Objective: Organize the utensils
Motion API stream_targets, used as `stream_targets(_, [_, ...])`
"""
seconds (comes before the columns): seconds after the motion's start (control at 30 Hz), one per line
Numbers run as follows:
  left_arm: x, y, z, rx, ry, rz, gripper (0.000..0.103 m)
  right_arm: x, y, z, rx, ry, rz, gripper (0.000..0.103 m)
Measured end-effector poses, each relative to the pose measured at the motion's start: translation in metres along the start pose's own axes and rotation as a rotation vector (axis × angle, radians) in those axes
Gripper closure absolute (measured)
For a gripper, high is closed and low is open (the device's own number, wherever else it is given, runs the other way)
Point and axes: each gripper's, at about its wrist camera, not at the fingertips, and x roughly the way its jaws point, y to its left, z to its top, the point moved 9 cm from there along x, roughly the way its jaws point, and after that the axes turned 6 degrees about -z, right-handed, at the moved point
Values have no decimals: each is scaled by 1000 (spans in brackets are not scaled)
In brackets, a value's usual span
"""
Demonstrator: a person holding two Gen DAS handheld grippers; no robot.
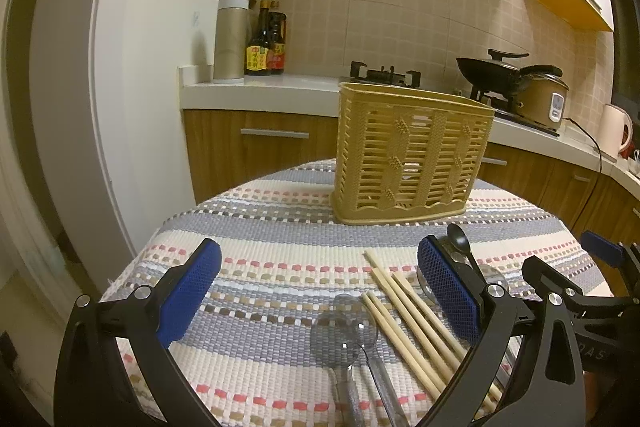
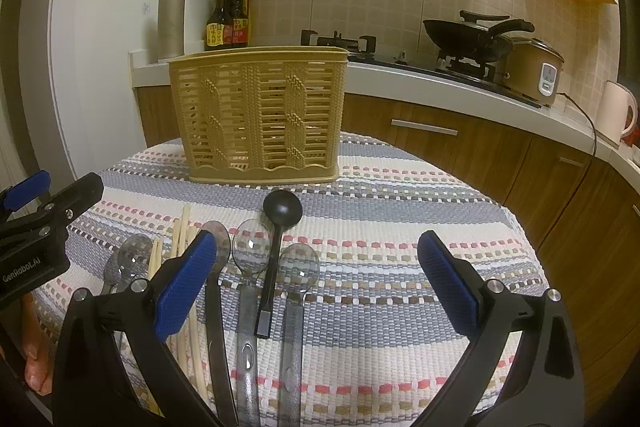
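A tan slotted plastic utensil basket (image 1: 408, 155) (image 2: 260, 115) stands upright at the far side of the striped cloth. Several wooden chopsticks (image 1: 412, 311) (image 2: 182, 239), several clear plastic spoons (image 1: 344, 327) (image 2: 250, 251) and a black spoon (image 2: 280, 215) (image 1: 460, 239) lie flat in front of it. My left gripper (image 1: 320, 287) is open and empty above the cloth, with the chopsticks near its right finger. My right gripper (image 2: 316, 283) is open and empty above the spoons; its left finger covers part of the chopsticks.
The striped cloth (image 2: 400, 227) covers a round table with edges left and right. Behind is a kitchen counter (image 2: 400, 75) with sauce bottles (image 2: 228, 19), a stove with a wok (image 2: 464, 39), a rice cooker (image 2: 532, 71) and a kettle (image 2: 616, 111).
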Motion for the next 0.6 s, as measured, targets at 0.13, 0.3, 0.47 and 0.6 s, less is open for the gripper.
stream_targets(0.13, [1,0,0,-5,6,0,7,0,0,0,0,2,0,7])
stream_targets(0.3, [2,1,0,-11,10,-1,7,1,0,0,0,4,0,7])
stream_targets(0.47, [3,1,0,-13,13,-1,7,1,0,0,-1,4,0,7])
stream_targets(0.6, [3,2,0,-14,14,-1,7,1,0,0,0,4,0,7])
